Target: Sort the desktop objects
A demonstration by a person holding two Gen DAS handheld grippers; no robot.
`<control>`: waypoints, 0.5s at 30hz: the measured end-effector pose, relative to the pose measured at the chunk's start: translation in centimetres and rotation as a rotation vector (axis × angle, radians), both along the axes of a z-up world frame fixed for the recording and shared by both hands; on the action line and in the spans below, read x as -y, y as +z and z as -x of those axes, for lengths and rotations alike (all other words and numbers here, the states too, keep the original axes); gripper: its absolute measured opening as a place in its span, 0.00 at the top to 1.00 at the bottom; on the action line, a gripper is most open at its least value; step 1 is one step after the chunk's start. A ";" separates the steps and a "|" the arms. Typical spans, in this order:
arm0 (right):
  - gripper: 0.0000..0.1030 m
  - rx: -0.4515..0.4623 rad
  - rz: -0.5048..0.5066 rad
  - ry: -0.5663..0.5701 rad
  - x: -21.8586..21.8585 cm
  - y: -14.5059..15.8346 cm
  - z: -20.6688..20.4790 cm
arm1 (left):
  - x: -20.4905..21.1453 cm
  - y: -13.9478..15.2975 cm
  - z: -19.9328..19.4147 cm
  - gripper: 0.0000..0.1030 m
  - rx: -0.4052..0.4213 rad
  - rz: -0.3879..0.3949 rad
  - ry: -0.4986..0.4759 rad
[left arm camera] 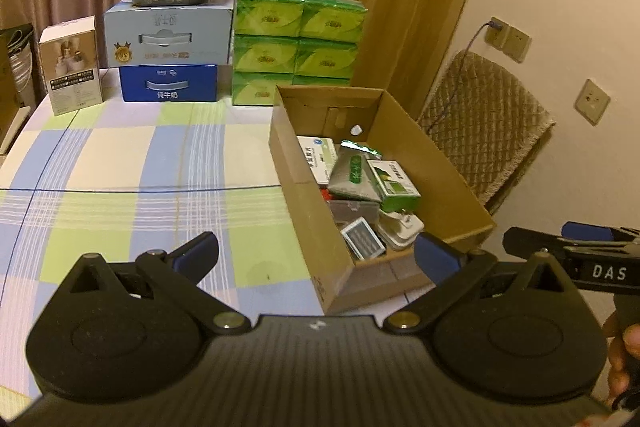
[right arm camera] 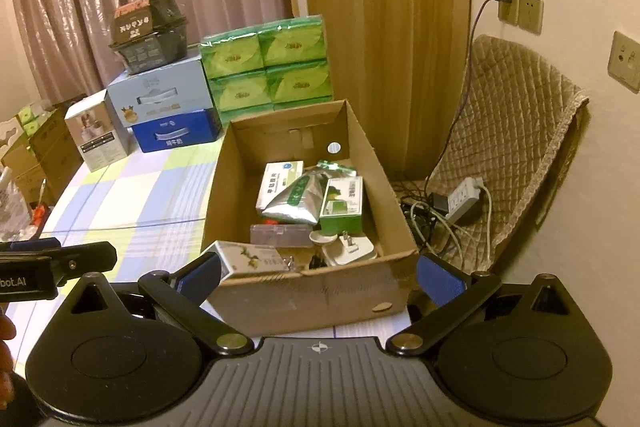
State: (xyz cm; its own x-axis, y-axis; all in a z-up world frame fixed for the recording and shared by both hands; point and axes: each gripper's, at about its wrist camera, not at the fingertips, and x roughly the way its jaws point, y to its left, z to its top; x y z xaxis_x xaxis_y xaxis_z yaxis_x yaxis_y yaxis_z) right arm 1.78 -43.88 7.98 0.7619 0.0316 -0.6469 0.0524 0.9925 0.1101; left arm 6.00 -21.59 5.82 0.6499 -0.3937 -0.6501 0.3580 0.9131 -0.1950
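A: Left gripper (left arm camera: 316,259), low centre of its own view: jaws spread wide, nothing between them. Right gripper (right arm camera: 318,275), same story, released and empty.

B: And the sorted things?

A: All in the cardboard box (right arm camera: 304,291). From the right gripper it sits dead ahead, its near wall just beyond the fingertips. From the left, the box (left arm camera: 304,211) lies ahead and off to the right of frame.

B: Long axis?

A: Runs away from both tools, toward the stacked green tissue packs (left arm camera: 298,39) at the back.

B: What's inside?

A: A white medicine box (right arm camera: 280,183), a silver pouch (right arm camera: 296,201), a green-and-white carton (right arm camera: 342,203), a white plug (right arm camera: 352,249) near the front.

B: Anything loose on the checked tablecloth (left arm camera: 120,163)?

A: Nothing I can see in the open stretch. Sorting looks about done. The right hand is nearer the box for any further move.
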 end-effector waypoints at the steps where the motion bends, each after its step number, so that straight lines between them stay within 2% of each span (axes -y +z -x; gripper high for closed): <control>1: 0.02 -0.001 -0.001 -0.001 0.0 0.1 0.4 | -0.1 0.1 0.4 0.01 -0.001 -0.005 -0.003; 10: 0.02 -0.002 0.020 0.003 -0.9 0.8 3.7 | -0.4 0.2 4.4 0.01 0.016 -0.038 -0.022; 15: 0.02 0.011 0.034 0.020 -1.9 1.3 5.8 | -1.0 0.4 6.4 0.01 0.021 -0.030 -0.014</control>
State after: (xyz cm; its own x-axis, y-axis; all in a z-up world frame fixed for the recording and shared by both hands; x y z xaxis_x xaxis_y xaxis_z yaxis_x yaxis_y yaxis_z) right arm -4.04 -41.96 9.30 0.7687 0.0251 -0.6392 0.0310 0.9966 0.0763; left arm -0.43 -20.60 6.18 0.6579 -0.3829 -0.6485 0.3742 0.9135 -0.1597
